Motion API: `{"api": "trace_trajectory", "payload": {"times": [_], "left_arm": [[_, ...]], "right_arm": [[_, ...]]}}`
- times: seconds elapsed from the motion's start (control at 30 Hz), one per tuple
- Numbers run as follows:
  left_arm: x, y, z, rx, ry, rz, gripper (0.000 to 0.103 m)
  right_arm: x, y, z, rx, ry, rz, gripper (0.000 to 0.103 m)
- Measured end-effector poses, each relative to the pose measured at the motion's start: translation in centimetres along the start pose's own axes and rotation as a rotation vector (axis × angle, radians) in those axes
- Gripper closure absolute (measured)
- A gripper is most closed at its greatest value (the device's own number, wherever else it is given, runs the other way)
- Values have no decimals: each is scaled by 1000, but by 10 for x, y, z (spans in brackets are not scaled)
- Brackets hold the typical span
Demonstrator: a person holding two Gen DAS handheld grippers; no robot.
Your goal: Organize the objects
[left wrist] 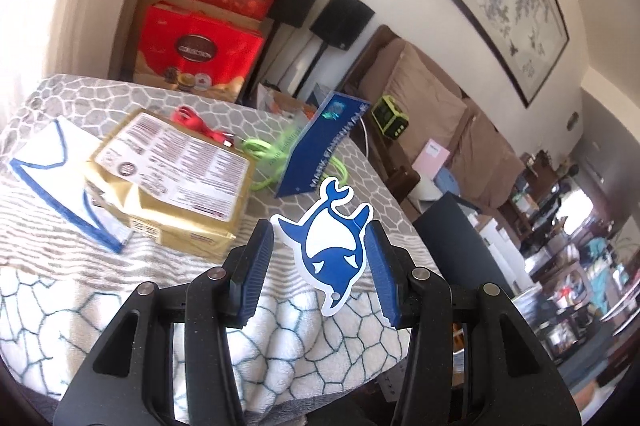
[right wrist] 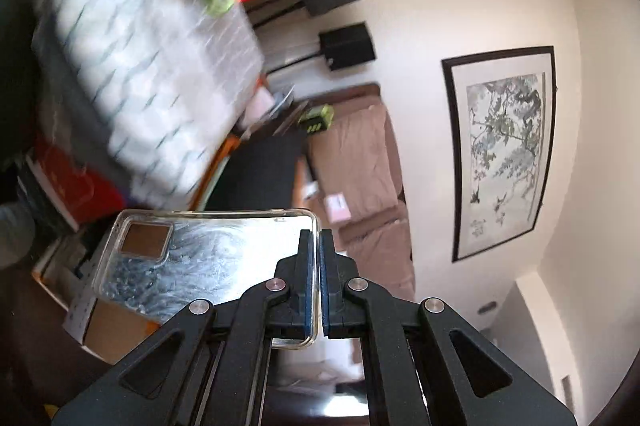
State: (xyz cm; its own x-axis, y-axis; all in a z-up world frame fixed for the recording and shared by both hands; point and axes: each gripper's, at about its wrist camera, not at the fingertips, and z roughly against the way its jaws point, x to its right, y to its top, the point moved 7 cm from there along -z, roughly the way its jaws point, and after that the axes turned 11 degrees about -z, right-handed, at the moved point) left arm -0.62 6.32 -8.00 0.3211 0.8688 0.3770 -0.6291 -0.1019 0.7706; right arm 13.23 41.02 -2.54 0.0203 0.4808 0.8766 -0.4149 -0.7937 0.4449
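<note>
Blue pads of the left gripper (left wrist: 320,262) pinch a whale cutout (left wrist: 330,246) above the blanket (left wrist: 120,306); the right gripper (right wrist: 319,278) clamps a clear phone case (right wrist: 192,254).
Thin, light, bendy card: probably best held by opposite edges. Slick, flexible case: grip its rim.

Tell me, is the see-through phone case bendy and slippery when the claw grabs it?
Probably a bit bendy: the phone case looks thin and clear, like soft plastic. It may be slippery, since its surface shines. It seems light, because the right claw carries it pinched only by one edge, with the rest sticking out sideways without drooping.
</note>
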Motion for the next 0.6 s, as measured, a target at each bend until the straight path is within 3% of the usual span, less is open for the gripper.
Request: {"api": "trace_trajectory", "payload": {"times": [0.03,0.13,0.3,0.43,0.6], "left_arm": [[-3,2,3,8,7,6,59],[-10,6,17,31,32,13,59],[-26,14,45,71,74,32,59],[-40,14,54,75,96,57,59],[-49,10,44,48,129,57,59]], "right_arm": [[-16,8,-3,14,8,-11,102],[18,48,2,71,59,-98,102],[41,120,-5,145,160,-296,102],[26,149,-32,103,368,-522,102],[-49,137,-92,-40,562,-696,102]]}}
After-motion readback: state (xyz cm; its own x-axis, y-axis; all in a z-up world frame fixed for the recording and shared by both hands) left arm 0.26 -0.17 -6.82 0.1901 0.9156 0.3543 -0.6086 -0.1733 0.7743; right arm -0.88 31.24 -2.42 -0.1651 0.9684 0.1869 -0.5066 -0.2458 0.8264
